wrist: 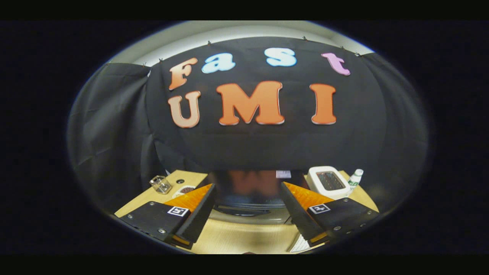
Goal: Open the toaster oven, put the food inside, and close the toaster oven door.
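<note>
The toaster oven point(250, 218) stands on the wooden table straight ahead, between my two fingers. Its dark glass door point(248, 185) looks closed and mirrors the wall behind me. A dark handle bar point(244, 211) runs across the front, above a pale metal strip. My gripper point(247, 186) is open wide, one finger on each side of the oven front, and nothing is held between them. Left of the oven lies a small round dish point(185, 190) with something dark in it; I cannot tell what it is.
A white pop-up toaster point(328, 182) sits to the right of the oven, with a white and green bottle point(355, 177) beyond it. A clear glass container point(160, 184) stands at the table's left corner. A white ribbed object point(301, 244) lies under the right finger. Black cloth walls close the booth.
</note>
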Tool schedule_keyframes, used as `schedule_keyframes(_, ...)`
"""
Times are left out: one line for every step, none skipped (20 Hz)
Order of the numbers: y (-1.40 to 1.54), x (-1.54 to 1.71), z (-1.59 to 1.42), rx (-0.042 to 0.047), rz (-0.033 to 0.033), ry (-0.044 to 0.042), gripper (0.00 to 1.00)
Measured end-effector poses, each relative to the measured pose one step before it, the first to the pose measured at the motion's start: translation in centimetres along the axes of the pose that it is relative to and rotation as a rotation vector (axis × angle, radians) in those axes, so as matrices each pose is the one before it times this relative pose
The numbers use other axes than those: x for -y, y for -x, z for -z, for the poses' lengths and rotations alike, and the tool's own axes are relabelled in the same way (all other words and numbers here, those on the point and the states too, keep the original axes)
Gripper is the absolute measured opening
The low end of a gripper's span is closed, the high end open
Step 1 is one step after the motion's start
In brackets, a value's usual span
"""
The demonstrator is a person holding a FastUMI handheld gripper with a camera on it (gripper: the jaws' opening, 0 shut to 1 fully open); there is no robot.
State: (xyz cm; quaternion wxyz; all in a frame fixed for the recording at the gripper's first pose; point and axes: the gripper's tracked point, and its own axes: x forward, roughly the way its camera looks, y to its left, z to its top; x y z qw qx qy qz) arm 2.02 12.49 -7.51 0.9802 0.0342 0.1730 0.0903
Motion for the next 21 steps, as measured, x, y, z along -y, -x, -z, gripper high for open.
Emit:
schedule_keyframes(0.668,0.232,-2.114,0.05238,0.00043,0.00745,0.98)
schedule_keyframes(0.555,0.233,-1.853,0.04479,-0.00057,0.00479,0.98)
schedule_keyframes(0.484,0.31,-1.788,0.04156,0.00255,0.00038,0.98)
schedule_keyframes(0.293,0.396,-1.597,0.03384,0.00557,-0.00054,0.99)
schedule_keyframes(0.352,0.836,-1.236,0.02174,0.01623,-0.00504,0.98)
schedule_keyframes(0.289,0.616,-0.959,0.01075,0.00905,-0.0051,0.98)
schedule_keyframes(0.303,0.508,-0.802,0.01184,0.00979,-0.00478,0.99)
schedule_keyframes(0.051,0.702,-0.673,0.00704,0.01108,0.00258,0.99)
schedule_keyframes(0.094,0.677,-0.474,0.01116,0.0118,0.00647,0.99)
schedule_keyframes(0.079,0.727,-0.716,0.01515,0.01833,0.01804,0.99)
schedule_keyframes(0.05,0.893,-0.837,0.01773,0.01173,0.01937,0.99)
schedule_keyframes(0.106,0.5,-0.651,0.01253,0.00878,0.0197,0.99)
schedule_keyframes(0.261,0.224,-0.49,0.0142,-0.00092,0.01318,0.99)
schedule_keyframes(0.261,0.069,-0.412,0.00821,0.00127,0.00951,0.98)
schedule_keyframes(0.212,0.19,-0.501,0.01179,0.00159,0.00274,0.98)
schedule_keyframes(-0.083,0.142,-0.333,0.00902,0.00436,-0.00174,0.99)
schedule_keyframes(0.09,0.143,-0.249,0.00565,0.00055,-0.00432,0.99)
schedule_keyframes(0.039,0.224,-0.107,0.00156,0.00377,-0.00316,0.99)
schedule_keyframes(0.0,0.28,0.11,-0.00214,0.00356,0.0,0.99)
schedule_keyframes(-0.037,0.211,0.266,-0.00881,0.0034,0.00454,0.99)
schedule_keyframes(0.058,0.192,0.204,-0.00633,0.00449,0.00508,0.99)
